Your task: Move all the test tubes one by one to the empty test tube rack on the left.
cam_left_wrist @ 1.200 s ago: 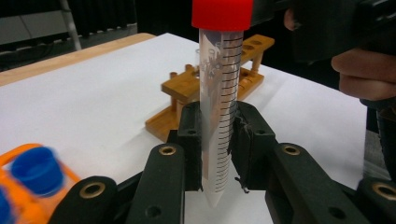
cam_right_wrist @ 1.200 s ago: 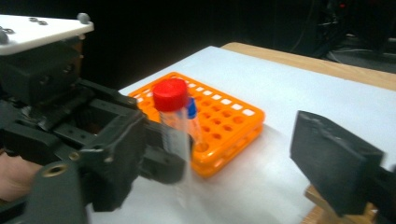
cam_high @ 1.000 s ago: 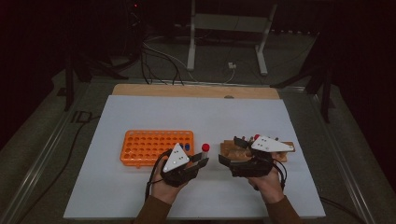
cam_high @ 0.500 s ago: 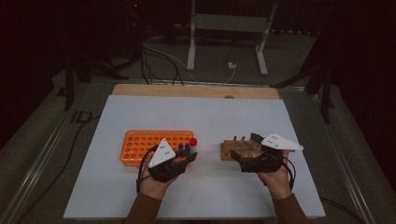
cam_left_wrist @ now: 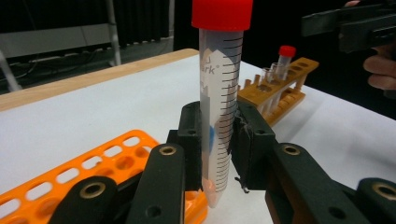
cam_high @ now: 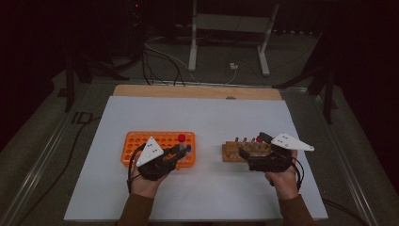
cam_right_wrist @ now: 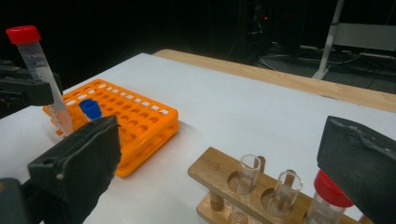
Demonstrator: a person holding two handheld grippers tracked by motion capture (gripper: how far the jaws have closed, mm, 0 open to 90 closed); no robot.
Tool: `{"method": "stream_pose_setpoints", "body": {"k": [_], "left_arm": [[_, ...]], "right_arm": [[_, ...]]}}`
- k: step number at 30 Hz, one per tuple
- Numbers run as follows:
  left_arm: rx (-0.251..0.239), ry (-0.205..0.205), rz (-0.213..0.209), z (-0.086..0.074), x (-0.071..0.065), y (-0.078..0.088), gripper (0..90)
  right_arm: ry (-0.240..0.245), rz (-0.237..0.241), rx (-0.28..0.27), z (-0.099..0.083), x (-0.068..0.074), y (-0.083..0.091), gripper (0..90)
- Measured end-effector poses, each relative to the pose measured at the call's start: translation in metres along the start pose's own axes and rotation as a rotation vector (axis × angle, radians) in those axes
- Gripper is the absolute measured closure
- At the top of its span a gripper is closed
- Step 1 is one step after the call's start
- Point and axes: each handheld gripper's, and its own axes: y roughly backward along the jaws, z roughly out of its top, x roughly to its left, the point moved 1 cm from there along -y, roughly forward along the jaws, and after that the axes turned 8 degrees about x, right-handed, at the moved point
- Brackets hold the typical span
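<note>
My left gripper (cam_high: 181,149) is shut on a red-capped graduated tube (cam_left_wrist: 219,93) and holds it upright over the right end of the orange rack (cam_high: 141,141). A blue-capped tube (cam_right_wrist: 90,109) stands in that rack beside it. My right gripper (cam_high: 251,145) is open at the wooden rack (cam_high: 233,150). Its jaws have just been opening and press on nothing. In the right gripper view the wooden rack (cam_right_wrist: 219,175) holds two clear glass tubes (cam_right_wrist: 247,172) and a red-capped tube (cam_right_wrist: 327,196) next to the right-hand jaw.
The racks sit on a white sheet (cam_high: 207,117) over a wooden tabletop (cam_high: 188,91). Bare sheet lies between the two racks and behind them. Beyond the table stand a metal frame (cam_high: 230,28) and floor cables (cam_high: 160,56).
My left hand has carried the red-capped tube leftward, from the gap between the racks to the orange rack's right end. The right hand has drawn back to the right.
</note>
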Motion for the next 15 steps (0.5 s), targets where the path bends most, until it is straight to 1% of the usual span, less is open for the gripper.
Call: {"method": "stream_pose_setpoints", "body": {"k": [3,6,11,15], "left_arm": [[0.001,-0.010,0.026,-0.004,0.004,0.001,74.7],[0.004,-0.003,0.046,-0.008,0.008,-0.001,74.7],[0.012,-0.027,0.110,-0.016,0.012,-0.004,74.5],[0.029,-0.024,0.133,-0.021,0.015,-0.009,74.5]], "right_arm": [[-0.002,-0.004,-0.003,0.000,-0.002,0.002,0.0],[-0.008,-0.007,-0.005,0.000,-0.003,0.003,0.0],[-0.011,-0.009,-0.008,0.000,-0.004,0.005,0.0],[-0.009,-0.012,-0.008,0.000,-0.005,0.005,0.0]]}}
